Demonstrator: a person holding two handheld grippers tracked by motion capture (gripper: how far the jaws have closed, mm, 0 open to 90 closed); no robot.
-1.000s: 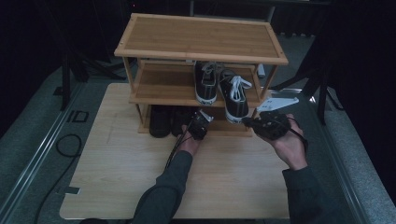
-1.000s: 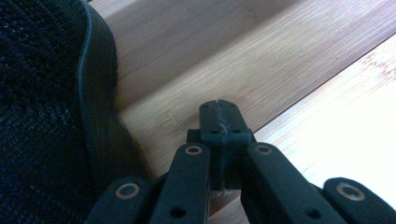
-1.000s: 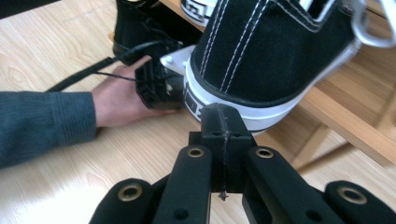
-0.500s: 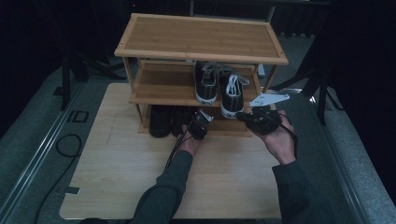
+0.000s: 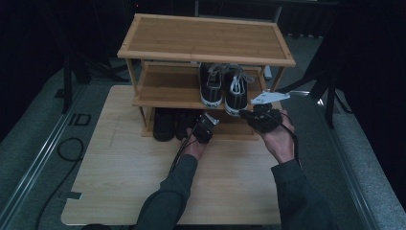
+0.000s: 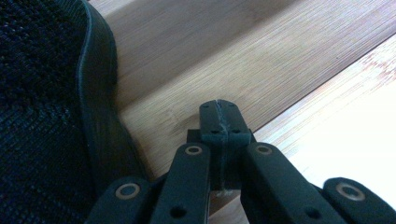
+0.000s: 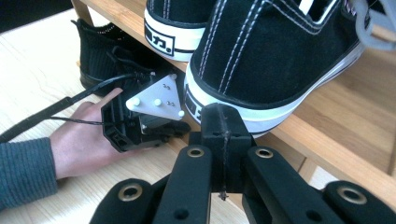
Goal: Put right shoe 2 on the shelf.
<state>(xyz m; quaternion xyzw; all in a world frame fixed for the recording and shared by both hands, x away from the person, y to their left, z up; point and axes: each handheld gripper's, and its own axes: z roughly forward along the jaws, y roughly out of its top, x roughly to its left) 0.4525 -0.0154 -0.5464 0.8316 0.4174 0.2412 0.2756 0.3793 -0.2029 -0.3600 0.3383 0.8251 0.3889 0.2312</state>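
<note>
Currently: right gripper [image 7: 223, 122] jaws pressed together, empty, at heel of right sneaker [image 7: 275, 51] on rack [image 5: 167, 91] middle shelf | left gripper [image 6: 219, 122] likewise closed, empty, bottom shelf beside black shoe [image 6: 42, 112] | risk: closed tip nudges sneaker deeper in.

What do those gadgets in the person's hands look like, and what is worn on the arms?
Each hand holds a black gripper with two jointed jaws pinned by brass-coloured rivets. The right gripper carries a pale grey three-cornered plate on top; the left gripper has one too, studded with small white knobs. A thin black cable trails from the left one. Both forearms wear dark grey ribbed knit sleeves.
</note>
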